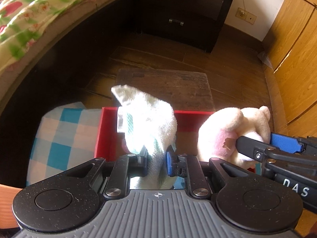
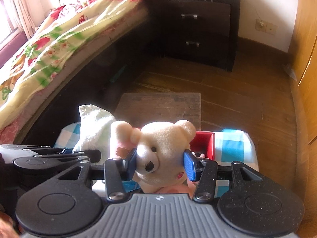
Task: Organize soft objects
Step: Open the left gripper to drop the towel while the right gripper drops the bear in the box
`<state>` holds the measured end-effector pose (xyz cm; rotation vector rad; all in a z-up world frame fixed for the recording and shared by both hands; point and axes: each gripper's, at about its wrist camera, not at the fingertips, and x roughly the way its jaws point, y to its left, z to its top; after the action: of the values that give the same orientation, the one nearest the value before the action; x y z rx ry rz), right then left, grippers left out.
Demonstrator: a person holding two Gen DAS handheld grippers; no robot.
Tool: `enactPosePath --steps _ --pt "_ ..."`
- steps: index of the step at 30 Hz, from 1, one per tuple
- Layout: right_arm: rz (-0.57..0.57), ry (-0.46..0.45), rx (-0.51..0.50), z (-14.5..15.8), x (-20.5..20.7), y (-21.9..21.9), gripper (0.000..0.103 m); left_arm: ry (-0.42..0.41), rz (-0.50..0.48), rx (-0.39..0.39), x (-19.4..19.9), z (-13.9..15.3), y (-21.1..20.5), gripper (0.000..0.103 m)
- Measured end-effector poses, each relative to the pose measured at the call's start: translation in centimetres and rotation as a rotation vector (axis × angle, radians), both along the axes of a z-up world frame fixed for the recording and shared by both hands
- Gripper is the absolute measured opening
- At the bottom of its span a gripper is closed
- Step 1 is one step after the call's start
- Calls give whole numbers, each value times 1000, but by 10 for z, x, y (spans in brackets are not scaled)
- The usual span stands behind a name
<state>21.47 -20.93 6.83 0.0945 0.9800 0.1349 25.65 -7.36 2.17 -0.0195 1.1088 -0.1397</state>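
Observation:
My left gripper (image 1: 157, 159) is shut on a white towel (image 1: 146, 123) with a label and holds it upright over a red box (image 1: 103, 130). My right gripper (image 2: 160, 163) is shut on the head of a cream teddy bear (image 2: 160, 146) and holds it above the box's right part (image 2: 210, 144). In the left wrist view the bear (image 1: 227, 132) and the right gripper (image 1: 267, 146) are to the right of the towel. In the right wrist view the towel (image 2: 93, 127) and the left gripper (image 2: 83, 154) are to the left of the bear.
The box lies on a blue and white checked cushion (image 1: 59, 138). A brown mat (image 1: 168, 87) lies on the wooden floor beyond it. A bed with a floral sheet (image 2: 49, 45) is on the left, a dark nightstand (image 2: 198, 27) at the back, a wooden wardrobe (image 1: 293, 49) on the right.

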Motion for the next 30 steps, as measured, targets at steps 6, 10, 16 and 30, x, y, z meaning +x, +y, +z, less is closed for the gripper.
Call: enactPosePath --steps 6,10,16,30 --pt "-14 30 14 -12 18 -1 33 24 4 6 10 -15 1 22" --pt "-19 33 5 -14 24 3 38 23 20 0 12 -15 5 26" --pt "-27 44 44 -22 30 11 43 9 33 10 13 -8 13 27" --pt "-13 25 46 -8 8 10 43 -34 36 1 -2 13 13 42"
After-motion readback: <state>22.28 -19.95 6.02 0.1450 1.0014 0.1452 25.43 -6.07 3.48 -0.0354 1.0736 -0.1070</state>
